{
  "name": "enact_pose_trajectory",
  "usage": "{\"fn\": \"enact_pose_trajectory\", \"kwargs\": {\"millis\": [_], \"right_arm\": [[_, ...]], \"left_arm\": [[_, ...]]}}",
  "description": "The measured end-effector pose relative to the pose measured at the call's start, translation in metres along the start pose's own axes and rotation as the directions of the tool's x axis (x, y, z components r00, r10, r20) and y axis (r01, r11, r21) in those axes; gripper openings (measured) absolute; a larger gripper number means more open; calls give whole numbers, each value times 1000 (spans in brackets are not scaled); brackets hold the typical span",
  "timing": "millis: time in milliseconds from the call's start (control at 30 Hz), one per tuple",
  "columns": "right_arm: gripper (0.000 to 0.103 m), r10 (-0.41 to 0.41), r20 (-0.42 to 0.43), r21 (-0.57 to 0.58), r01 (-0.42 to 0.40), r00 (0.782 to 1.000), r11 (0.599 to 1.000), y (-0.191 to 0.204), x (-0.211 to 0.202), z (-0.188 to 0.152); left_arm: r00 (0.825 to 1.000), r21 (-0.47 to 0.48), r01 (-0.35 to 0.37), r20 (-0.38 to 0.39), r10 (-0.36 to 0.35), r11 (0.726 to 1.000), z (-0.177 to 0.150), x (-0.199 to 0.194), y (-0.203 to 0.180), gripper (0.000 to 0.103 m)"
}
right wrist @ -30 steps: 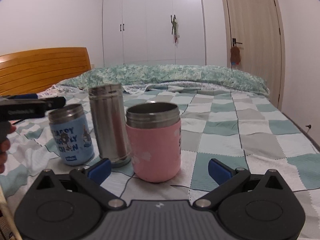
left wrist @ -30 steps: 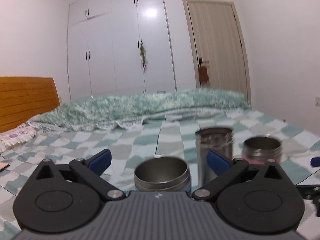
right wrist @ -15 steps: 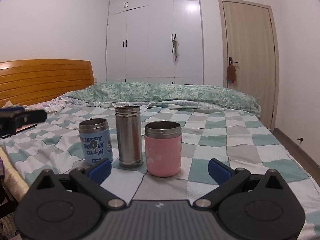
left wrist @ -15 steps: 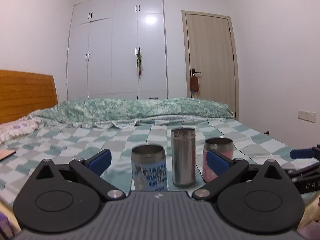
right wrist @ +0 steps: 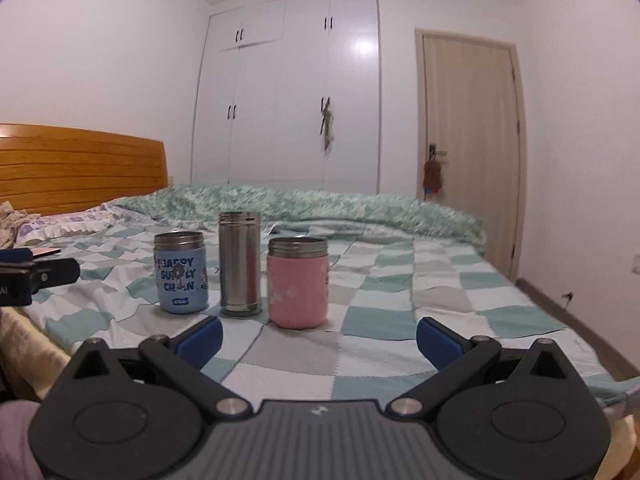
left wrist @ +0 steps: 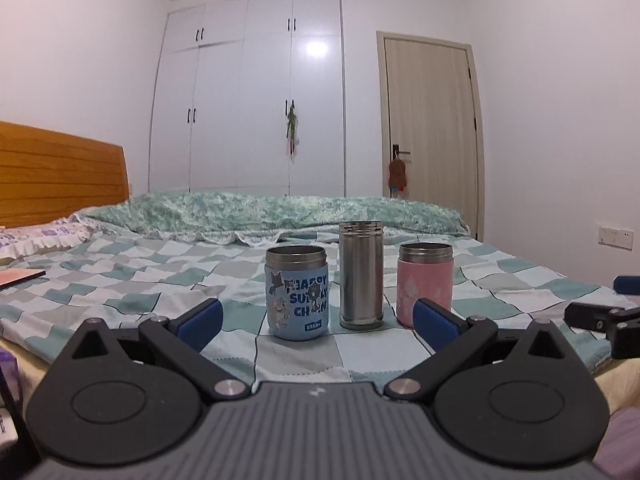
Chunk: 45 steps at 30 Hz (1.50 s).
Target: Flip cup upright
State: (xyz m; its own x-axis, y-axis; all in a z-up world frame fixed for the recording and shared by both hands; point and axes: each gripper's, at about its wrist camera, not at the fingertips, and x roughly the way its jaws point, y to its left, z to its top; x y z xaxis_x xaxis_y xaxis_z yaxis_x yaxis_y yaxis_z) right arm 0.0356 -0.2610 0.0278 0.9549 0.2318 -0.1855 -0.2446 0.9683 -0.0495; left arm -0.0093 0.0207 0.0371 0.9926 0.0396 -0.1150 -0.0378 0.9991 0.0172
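Three cups stand upright in a row near the bed's front edge: a blue printed cup (left wrist: 297, 298) (right wrist: 181, 273) on the left, a tall steel cup (left wrist: 361, 276) (right wrist: 240, 264) in the middle, a pink cup (left wrist: 425, 280) (right wrist: 297, 283) on the right. All have open mouths facing up. My left gripper (left wrist: 318, 322) is open and empty, well short of the cups. My right gripper (right wrist: 320, 338) is open and empty, also back from them. Each gripper shows at the edge of the other's view, the right one (left wrist: 608, 316) and the left one (right wrist: 36, 276).
The cups stand on a checked teal and white bedspread (left wrist: 140, 280). A folded green quilt (left wrist: 280, 210) lies across the far side. A wooden headboard (left wrist: 60, 180) is at the left. A white wardrobe (left wrist: 256, 100) and a door (left wrist: 432, 120) are behind.
Both grippers have pulled back and away from the cups, which now look smaller and farther. The cups have stayed upright and in place.
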Motion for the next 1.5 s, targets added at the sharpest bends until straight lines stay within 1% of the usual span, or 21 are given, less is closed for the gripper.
{"fn": "enact_pose_trajectory", "kwargs": {"millis": [100, 167, 233, 267, 367, 467, 800, 1500], "right_arm": [[103, -34, 35, -25, 35, 999, 999, 0, -8, -13], [103, -46, 46, -29, 47, 998, 998, -2, -12, -22], [103, -50, 46, -24, 51, 998, 998, -3, -14, -29], [103, -52, 48, -24, 53, 997, 998, -4, -15, -30], [103, -58, 78, -19, 60, 995, 998, -5, -18, -32], [103, -82, 67, -27, 83, 994, 996, -4, -13, -37], [103, -87, 77, -33, 89, 993, 995, -4, -10, -41], [103, -80, 74, -20, 82, 994, 996, -6, -9, -42]], "left_arm": [[1000, -4, -8, 21, 8, 1000, -15, -5, -3, 103], [1000, -9, -17, 20, 17, 1000, -23, -6, -2, 103], [998, -12, -48, 26, 49, 999, -30, -7, 0, 103], [997, -13, -68, 34, 69, 998, -33, -8, 0, 103], [995, -27, -78, 65, 80, 997, -36, -10, 2, 103], [994, -12, -92, 59, 92, 996, -35, -7, 0, 103], [994, 30, -93, 56, 91, 995, -40, -5, -9, 103], [994, 29, -92, 57, 90, 995, -40, -6, -8, 103]]}}
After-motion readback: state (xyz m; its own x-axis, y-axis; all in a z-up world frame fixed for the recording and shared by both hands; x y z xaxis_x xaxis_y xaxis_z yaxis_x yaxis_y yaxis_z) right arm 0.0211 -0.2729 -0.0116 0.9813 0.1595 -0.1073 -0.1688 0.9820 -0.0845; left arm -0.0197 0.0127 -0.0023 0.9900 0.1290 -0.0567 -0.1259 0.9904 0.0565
